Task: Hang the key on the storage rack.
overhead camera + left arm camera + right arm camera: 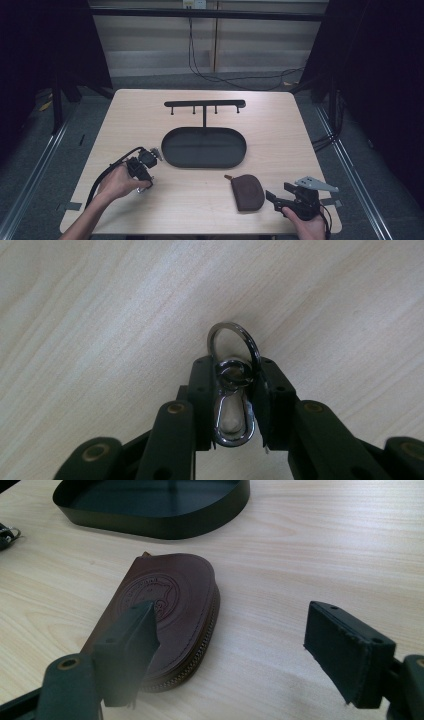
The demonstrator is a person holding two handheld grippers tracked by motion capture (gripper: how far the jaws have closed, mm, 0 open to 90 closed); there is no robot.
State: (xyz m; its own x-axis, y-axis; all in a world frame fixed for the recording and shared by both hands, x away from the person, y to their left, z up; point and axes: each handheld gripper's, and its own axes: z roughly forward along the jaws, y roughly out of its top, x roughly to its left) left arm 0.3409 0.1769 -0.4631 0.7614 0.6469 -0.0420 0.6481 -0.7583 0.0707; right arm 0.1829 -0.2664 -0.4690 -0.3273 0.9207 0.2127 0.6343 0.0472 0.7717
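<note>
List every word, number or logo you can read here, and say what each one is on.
No text can be read.
Brown leather pouch: a round embossed emblem with what may be lettering along its rim, too faint and blurred to read.
Key ring, black tray and hook rack: no markings visible.

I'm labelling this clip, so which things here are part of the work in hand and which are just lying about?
In use: key ring, clamped in the left gripper; brown pouch, in front of the open right gripper.

Lying about: black oval tray; hook rack.
</note>
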